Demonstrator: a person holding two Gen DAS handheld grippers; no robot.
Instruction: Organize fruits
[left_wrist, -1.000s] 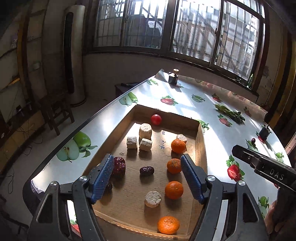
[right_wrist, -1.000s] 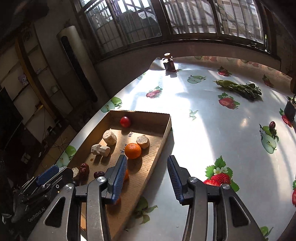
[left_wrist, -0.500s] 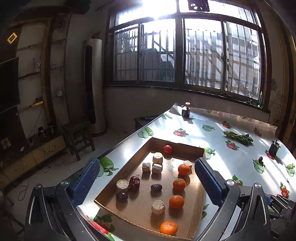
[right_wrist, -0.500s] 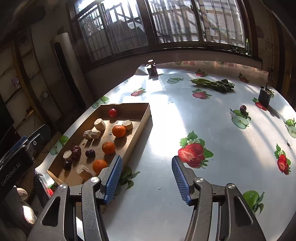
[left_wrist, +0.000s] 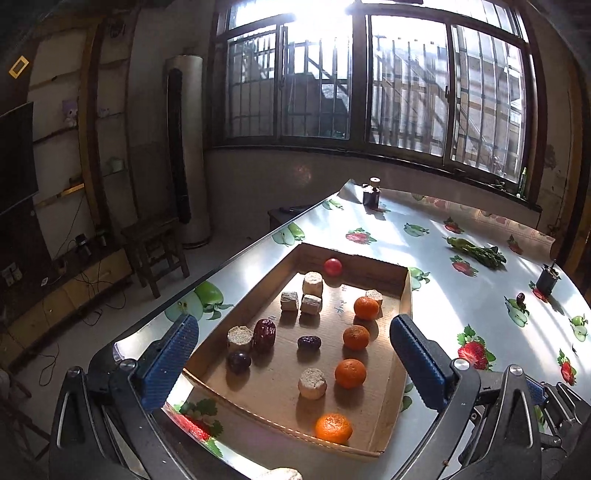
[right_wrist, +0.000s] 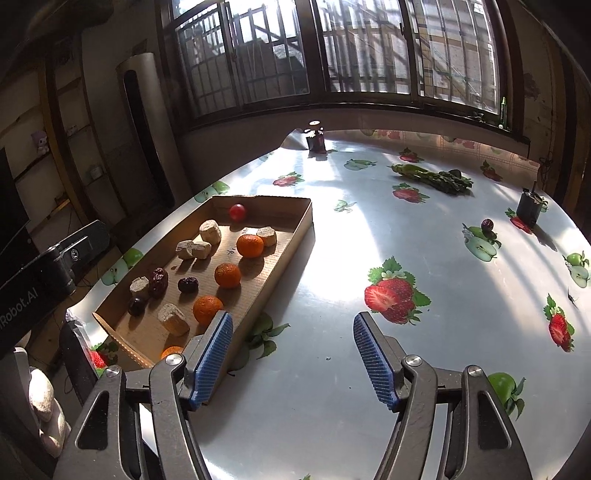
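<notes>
Between picks, I judge: left tongs (left_wrist: 291, 354) spread wide & empty over cardboard tray (left_wrist: 404, 295) w/ sorted fruit, right tongs (right_wrist: 291, 354) opening, empty, over table (right_wrist: 369, 240); next calls for reaching stray date (right_wrist: 487, 225).

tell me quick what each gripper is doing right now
left gripper: open wide, holding nothing.
right gripper: jaws opening, nothing between them.

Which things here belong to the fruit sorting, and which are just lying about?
Job:
cardboard tray
four oranges
red dates
pale chunks
small red fruit
loose date on table

Lying about:
green vegetables
two dark jars
stool
</notes>
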